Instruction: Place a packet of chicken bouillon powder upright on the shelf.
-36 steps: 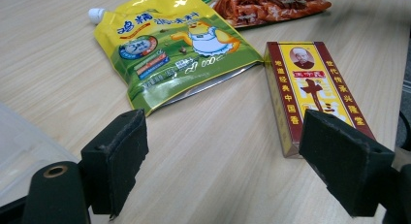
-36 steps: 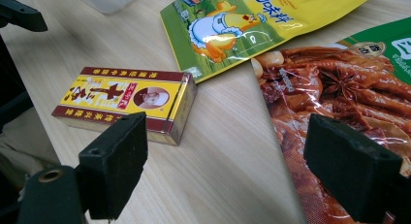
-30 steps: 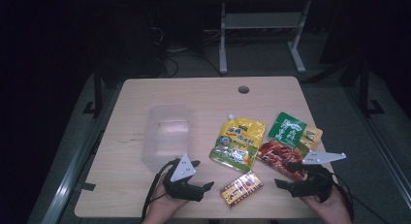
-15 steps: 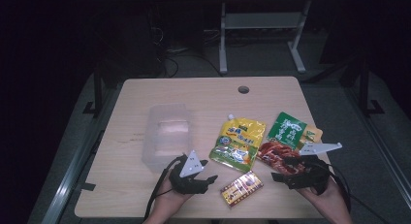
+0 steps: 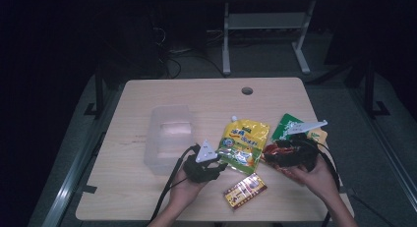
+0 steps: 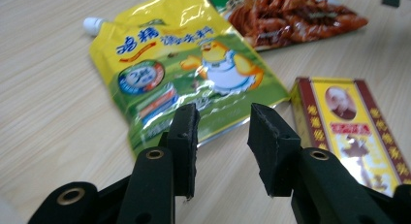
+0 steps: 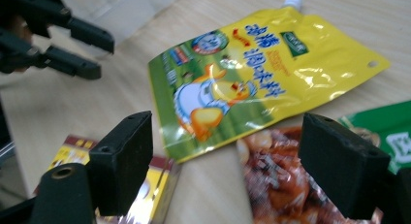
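A yellow spouted pouch (image 5: 243, 143) lies flat mid-table, its lower edge just ahead of my left gripper (image 6: 220, 122), which is open with a narrow gap and nothing between the jaws. In the high view the left gripper (image 5: 220, 166) points right at the pouch's corner. My right gripper (image 7: 225, 151) is open wide, low over a red-brown food packet (image 7: 276, 185), with the pouch (image 7: 257, 73) beyond. From above, the right gripper (image 5: 271, 152) covers part of that packet (image 5: 272, 160).
A red and yellow box (image 5: 245, 190) lies near the front edge between the hands. A green packet (image 5: 287, 125) sits behind the right gripper. A clear plastic container (image 5: 167, 136) stands left of the pouch. A round hole (image 5: 247, 91) is in the table's far side.
Both grippers have moved forward and inward: the left one toward the yellow pouch's lower corner, the right one leftward over the red-brown packet. The packets and box have not moved.
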The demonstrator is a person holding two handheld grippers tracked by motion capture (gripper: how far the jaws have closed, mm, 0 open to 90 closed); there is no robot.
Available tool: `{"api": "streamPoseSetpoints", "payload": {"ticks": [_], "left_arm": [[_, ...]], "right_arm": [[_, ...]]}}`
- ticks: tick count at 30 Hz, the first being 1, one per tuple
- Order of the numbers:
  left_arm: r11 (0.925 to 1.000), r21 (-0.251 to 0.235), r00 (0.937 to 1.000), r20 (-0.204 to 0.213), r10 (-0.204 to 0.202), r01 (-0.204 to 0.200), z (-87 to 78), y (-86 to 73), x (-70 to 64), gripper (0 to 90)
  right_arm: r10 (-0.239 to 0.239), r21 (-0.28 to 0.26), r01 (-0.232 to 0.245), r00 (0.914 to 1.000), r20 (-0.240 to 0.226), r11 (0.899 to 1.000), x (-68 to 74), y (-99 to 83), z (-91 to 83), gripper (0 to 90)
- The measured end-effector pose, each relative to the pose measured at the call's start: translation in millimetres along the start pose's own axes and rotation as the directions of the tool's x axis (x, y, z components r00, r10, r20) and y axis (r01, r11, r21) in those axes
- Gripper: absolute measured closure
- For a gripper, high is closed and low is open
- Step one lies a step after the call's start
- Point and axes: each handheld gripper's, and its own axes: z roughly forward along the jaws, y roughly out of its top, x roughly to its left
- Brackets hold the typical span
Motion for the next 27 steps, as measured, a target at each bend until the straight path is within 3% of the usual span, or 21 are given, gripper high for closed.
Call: {"api": "streamPoseSetpoints", "payload": {"ticks": [3,4,9,13,14,15,16,18,19,21,24,26,27], "left_arm": [[0.9998,-0.008,0.9998,-0.005,0.019,-0.019,2.5,4.9,-1.2,65.1],[0.9998,-0.014,0.9998,-0.009,0.016,-0.017,4.0,6.0,-1.0,70.1],[0.9999,0.012,0.9999,-0.015,0.006,-0.005,13.7,10.7,3.4,78.3],[0.9994,0.033,0.9998,-0.013,0.014,-0.014,22.3,16.0,6.2,87.3],[0.9988,0.042,0.9992,-0.029,0.026,-0.025,27.0,17.5,8.6,89.5],[0.9988,0.042,0.9992,-0.029,0.026,-0.025,27.0,17.5,8.6,89.6],[0.9986,0.048,0.9992,-0.033,0.022,-0.021,29.6,17.6,9.6,89.6],[0.9979,0.064,0.9987,-0.049,0.016,-0.012,34.1,16.9,11.2,89.7],[0.9973,0.073,0.9986,-0.052,0.012,-0.008,35.8,16.7,12.4,89.7],[0.9963,0.086,0.9978,-0.066,0.001,0.004,39.3,16.2,13.5,89.7],[0.9959,0.085,0.9954,-0.093,-0.024,0.032,45.9,16.3,14.8,89.7],[0.9938,0.101,0.9954,-0.088,-0.038,0.046,49.2,16.2,17.5,89.7],[0.993,0.107,0.9953,-0.088,-0.042,0.051,51.0,16.0,18.6,89.7]], "right_arm": [[0.016,0.022,-0.017,0.9998,0.009,1.0,-4.2,8.1,5.9,19.8],[0.019,0.031,-0.019,0.9997,0.014,0.999,-7.8,15.3,9.9,20.5],[0.025,0.051,-0.026,0.9992,0.031,0.998,-13.9,32.4,14.2,20.0],[0.019,0.074,-0.023,0.9988,0.044,0.997,-18.0,51.7,16.5,19.8],[0.027,0.083,-0.031,0.9985,0.048,0.996,-21.1,57.7,19.6,20.0],[0.027,0.083,-0.031,0.9985,0.048,0.996,-21.1,57.7,19.6,20.0],[0.027,0.091,-0.032,0.9982,0.054,0.995,-24.8,62.0,24.5,25.5],[0.031,0.105,-0.036,0.998,0.055,0.994,-26.9,63.5,27.6,26.3],[0.033,0.13,-0.044,0.996,0.083,0.991,-31.3,64.6,36.5,26.3],[0.046,0.136,-0.056,0.996,0.076,0.989,-34.8,64.5,40.9,26.8],[0.086,0.16,-0.102,0.9908,0.104,0.982,-49.3,61.8,55.1,26.4],[0.09,0.161,-0.106,0.9903,0.106,0.981,-52.4,60.9,57.3,26.4],[0.12,0.173,-0.137,0.9868,0.109,0.975,-58.8,59.3,62.3,26.5]]}}
